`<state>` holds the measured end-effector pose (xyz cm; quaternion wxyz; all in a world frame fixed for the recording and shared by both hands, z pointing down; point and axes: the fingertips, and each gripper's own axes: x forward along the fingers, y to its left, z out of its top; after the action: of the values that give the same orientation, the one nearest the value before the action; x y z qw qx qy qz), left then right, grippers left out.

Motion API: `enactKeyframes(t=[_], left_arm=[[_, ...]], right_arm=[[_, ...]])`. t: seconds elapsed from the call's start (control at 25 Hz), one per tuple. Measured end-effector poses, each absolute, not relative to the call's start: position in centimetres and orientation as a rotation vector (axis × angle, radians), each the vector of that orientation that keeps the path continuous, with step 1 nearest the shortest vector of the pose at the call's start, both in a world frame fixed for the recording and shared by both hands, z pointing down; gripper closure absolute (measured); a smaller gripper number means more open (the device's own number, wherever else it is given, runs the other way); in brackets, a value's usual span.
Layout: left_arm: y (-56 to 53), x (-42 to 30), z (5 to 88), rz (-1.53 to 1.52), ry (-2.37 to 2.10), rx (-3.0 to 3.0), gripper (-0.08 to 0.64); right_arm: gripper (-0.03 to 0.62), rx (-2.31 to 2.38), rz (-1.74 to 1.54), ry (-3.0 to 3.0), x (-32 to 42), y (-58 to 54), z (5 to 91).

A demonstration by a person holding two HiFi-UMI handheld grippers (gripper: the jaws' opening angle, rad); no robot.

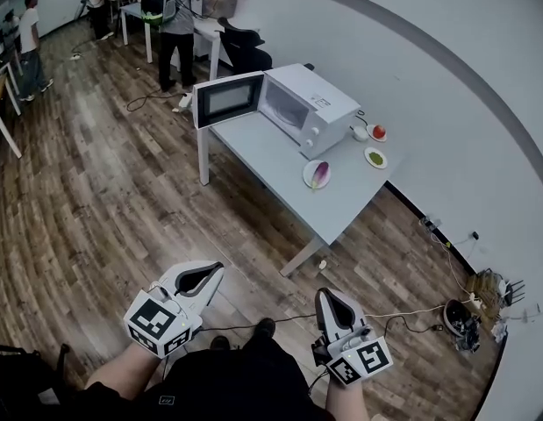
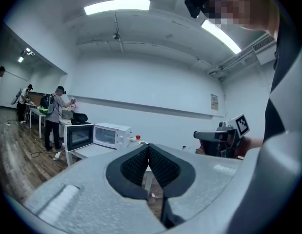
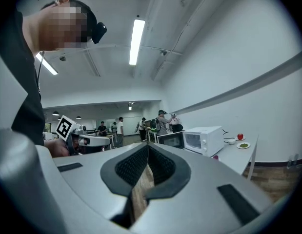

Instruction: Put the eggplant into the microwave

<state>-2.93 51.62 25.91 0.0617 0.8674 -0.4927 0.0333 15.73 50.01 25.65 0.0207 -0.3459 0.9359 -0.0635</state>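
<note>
Head view: eggplant point(image 1: 320, 174) on plate point(image 1: 307, 177), on table point(image 1: 262, 154) just beside microwave point(image 1: 313, 103), door point(image 1: 229, 99) open. Left gripper point(image 1: 211, 271), right gripper point(image 1: 327, 296) well apart from table.
Left gripper view: jaws together, empty.
Right gripper view: jaws together, empty.

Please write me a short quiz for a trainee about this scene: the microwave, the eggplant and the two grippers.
1. True or false: the microwave has its door open.
2. Where does the eggplant lie? A) inside the microwave B) on a white plate on the table C) on top of the microwave
3. Fill in: the jaws of the left gripper and the right gripper are ____, with nothing between them.
Key: 1 true; 2 B; 3 shut.
</note>
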Motion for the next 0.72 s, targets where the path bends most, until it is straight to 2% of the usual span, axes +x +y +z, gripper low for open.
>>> enactKeyframes(t=[0.72], left_arm=[[38.1, 1.0, 25.5, 0.177, -1.584, 2.585, 0.552]], right_arm=[[0.577, -1.041, -0.252, 2.886, 20.9, 36.1, 27.1]])
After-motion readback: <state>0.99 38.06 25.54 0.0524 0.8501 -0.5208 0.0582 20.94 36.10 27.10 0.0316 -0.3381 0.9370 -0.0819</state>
